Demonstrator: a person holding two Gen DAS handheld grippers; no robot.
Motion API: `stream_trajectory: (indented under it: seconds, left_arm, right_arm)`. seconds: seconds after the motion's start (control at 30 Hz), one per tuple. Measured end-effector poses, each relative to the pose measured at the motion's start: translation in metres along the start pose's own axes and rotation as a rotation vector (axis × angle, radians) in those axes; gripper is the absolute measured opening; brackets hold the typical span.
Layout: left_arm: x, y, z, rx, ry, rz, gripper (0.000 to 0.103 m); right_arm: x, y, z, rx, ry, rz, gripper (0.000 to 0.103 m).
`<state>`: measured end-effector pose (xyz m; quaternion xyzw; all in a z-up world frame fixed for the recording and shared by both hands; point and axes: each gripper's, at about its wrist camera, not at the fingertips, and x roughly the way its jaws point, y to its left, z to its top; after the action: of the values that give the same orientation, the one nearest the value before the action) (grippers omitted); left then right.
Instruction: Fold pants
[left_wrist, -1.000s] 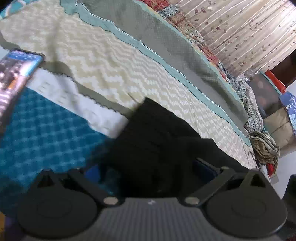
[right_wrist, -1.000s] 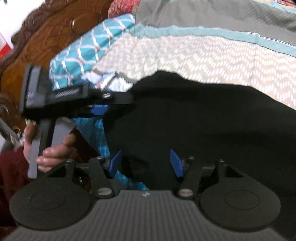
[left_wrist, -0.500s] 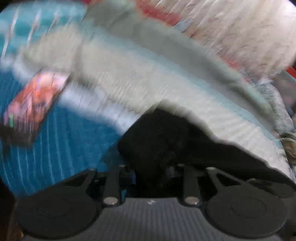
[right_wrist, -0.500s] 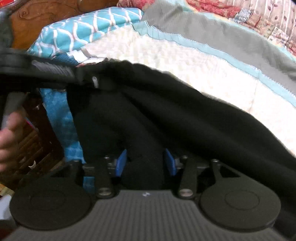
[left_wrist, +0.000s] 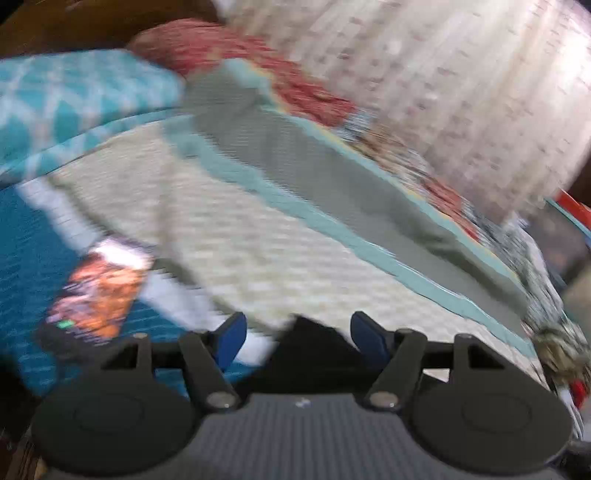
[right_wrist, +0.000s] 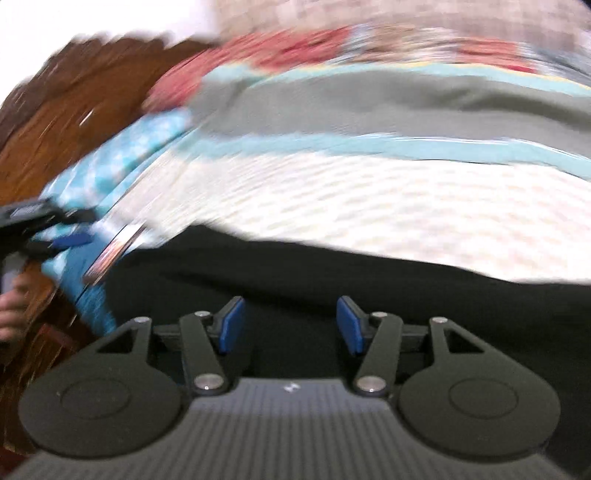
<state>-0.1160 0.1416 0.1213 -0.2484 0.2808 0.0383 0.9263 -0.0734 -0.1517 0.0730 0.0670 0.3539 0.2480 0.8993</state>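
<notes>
**Pants loose on the bed, both tools spread wide**

The black pants (right_wrist: 332, 280) lie across the near part of the bed, on the cream zigzag bedspread (right_wrist: 369, 192), stretching from the phone to the right edge of the right wrist view. The right gripper (right_wrist: 288, 325) hovers over them with its blue pads (right_wrist: 231, 325) wide apart and nothing between them. The left gripper (left_wrist: 295, 338) is equally spread; a corner of the dark cloth (left_wrist: 314, 343) shows between its fingers, but neither pad touches it as far as the blur allows.

A phone (left_wrist: 96, 295) with a lit screen lies on the teal cover (left_wrist: 26, 266), just beside the pants' left end. Beyond the pants the bedspread runs bare up to the teal and grey bands (left_wrist: 332, 184). A patterned pillow (left_wrist: 74, 92) sits at the head, by the wooden headboard (right_wrist: 74, 110).
</notes>
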Motion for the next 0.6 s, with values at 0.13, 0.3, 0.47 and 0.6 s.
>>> stream_trajectory:
  seconds: [0.13, 0.3, 0.47, 0.6]
  left_arm:
    - [0.033, -0.064, -0.006, 0.138, 0.084, -0.084, 0.063]
    - [0.084, -0.118, -0.03, 0.236, 0.226, -0.118, 0.061]
    - [0.135, -0.124, -0.064, 0.291, 0.393, 0.048, 0.059]
    - [0.13, -0.135, -0.067, 0.318, 0.393, 0.106, 0.059]
  right_arm:
    - [-0.055, -0.064, -0.016, 0.188, -0.091, -0.147, 0.058]
    - [-0.132, -0.139, -0.065, 0.455, -0.245, -0.339, 0.058]
    - [-0.197, -0.209, -0.13, 0.741, -0.426, -0.54, 0.058]
    - [-0.217, -0.26, -0.167, 0.947, -0.526, -0.585, 0.063]
